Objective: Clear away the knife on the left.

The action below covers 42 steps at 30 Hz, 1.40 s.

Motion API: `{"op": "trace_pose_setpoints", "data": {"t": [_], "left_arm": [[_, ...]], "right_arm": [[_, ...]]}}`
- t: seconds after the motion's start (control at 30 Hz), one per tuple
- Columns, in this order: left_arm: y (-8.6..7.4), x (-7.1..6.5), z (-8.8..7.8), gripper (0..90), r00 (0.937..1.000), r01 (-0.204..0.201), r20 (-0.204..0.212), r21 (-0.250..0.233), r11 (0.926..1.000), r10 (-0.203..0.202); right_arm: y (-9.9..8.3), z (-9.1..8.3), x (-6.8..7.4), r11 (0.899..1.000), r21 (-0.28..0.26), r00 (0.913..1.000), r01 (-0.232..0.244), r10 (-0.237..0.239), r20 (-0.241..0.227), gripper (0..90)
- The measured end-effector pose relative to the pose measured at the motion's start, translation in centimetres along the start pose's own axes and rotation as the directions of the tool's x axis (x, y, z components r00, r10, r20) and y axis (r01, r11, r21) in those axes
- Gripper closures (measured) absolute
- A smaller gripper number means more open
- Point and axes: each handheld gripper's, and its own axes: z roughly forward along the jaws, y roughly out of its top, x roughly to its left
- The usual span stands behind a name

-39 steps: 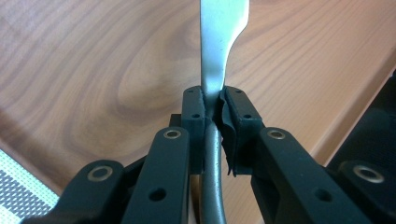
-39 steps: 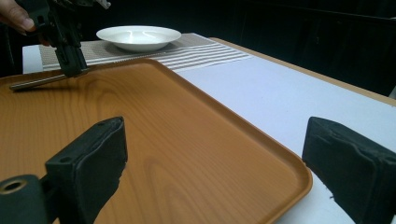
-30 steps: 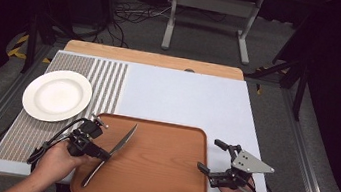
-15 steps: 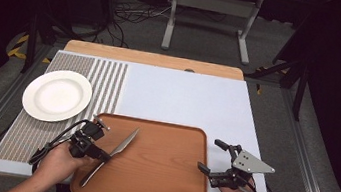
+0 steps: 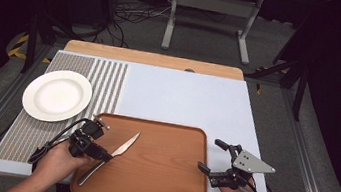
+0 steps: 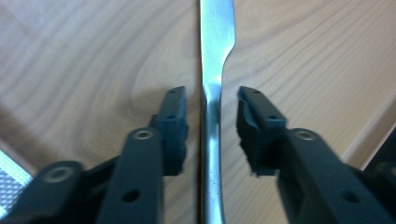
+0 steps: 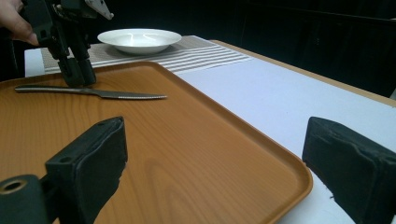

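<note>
Apparently unmarked knife (image 6: 211, 116) between left tool (image 6: 208, 119) pads

Both grippers are matte black: the left gripper (image 5: 100, 153) trails a looping black cable, the right gripper (image 5: 210, 156) carries a grey three-cornered plate dotted with small holes. Up close, blocky black jaws with round screw holes; bare forearms, no sleeves.

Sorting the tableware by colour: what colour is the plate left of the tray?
White, plain, no pattern. The plate shows best in the high view.
</note>
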Motion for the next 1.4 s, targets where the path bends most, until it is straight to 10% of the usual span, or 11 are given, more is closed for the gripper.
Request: {"op": "trace_pose_setpoints", "data": {"t": [0.13, 0.2, 0.43, 0.67, 0.83, 1.4], "left_arm": [[-0.1, -0.4, -0.4, 42.7, 0.9943, -0.101, -0.040, -0.068, 0.9926, 0.098], [-0.1, -0.7, -0.6, 35.3, 0.9798, -0.189, -0.087, -0.110, 0.9758, 0.180], [0.0, -1.6, -1.2, 34.0, 0.9555, -0.291, -0.109, -0.202, 0.9350, 0.274], [0.5, -2.1, -1.1, 61.1, 0.9533, -0.302, -0.058, -0.194, 0.9333, 0.296], [0.6, -2.5, -0.5, 87.9, 0.9292, -0.369, -0.075, -0.159, 0.9155, 0.362], [0.9, -2.7, 1.8, 89.9, 0.9082, -0.418, -0.028, 0.002, 0.9085, 0.418]], "right_arm": [[0.0, 0.0, 0.0, 1.000, -0.001, 1.0000, 0.002, -0.002, 0.002, 7.2], [0.0, 0.0, 0.0, 1.000, -0.002, 1.0000, 0.002, -0.002, 0.000, 7.2], [0.0, 0.0, 0.0, 1.000, -0.004, 1.0000, 0.000, 0.000, -0.001, 7.2], [0.0, 0.0, 0.0, 1.000, -0.001, 1.0000, 0.002, -0.002, -0.001, 7.2], [-0.1, 0.0, 0.0, 1.000, -0.002, 1.0000, 0.000, 0.000, -0.002, 7.2], [0.0, 0.0, 0.0, 1.000, -0.009, 1.0000, 0.003, -0.003, -0.001, 7.2]]}}
